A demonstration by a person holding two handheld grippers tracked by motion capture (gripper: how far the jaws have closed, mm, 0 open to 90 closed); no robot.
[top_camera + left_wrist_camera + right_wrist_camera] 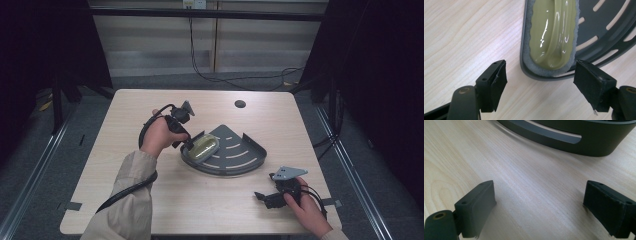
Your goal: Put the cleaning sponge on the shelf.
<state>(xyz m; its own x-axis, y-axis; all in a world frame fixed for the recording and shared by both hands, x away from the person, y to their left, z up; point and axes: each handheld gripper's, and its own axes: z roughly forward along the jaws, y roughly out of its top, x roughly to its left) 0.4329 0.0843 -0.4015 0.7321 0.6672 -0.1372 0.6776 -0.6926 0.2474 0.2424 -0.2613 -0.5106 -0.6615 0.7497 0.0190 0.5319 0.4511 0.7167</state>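
High view: a dark grey, fan-shaped corner rack (235, 150) with slotted floor and low walls sits near the middle of the light wooden table (150, 200). Inside the rack, at its left edge, lies an olive-green scrubbing pad (204, 146) with a glossy moulded handle on a grey fibrous base. The left gripper (190, 142), held in the person's left hand (159, 136), is just beside the rack's left edge, with its tips close to the scrubber. The right gripper (261, 196), held in the right hand (307, 207), is on the near side of the rack and apart from it, low over the table, with a grey three-cornered plate (287, 173) on top. A small dark round hole (240, 104) marks the table on the far side of the rack.

In the left gripper view, the left gripper (540, 77) has its jaws spread wide and grips nothing; the scrubbing pad (551, 32) lies just beyond them inside the rack (604, 37), whose rim curves between the jaw tips.

In the right gripper view, the right gripper (539, 202) also has its jaws wide apart and empty over bare table (474, 150), with the rack's outer wall (579, 145) farther ahead.
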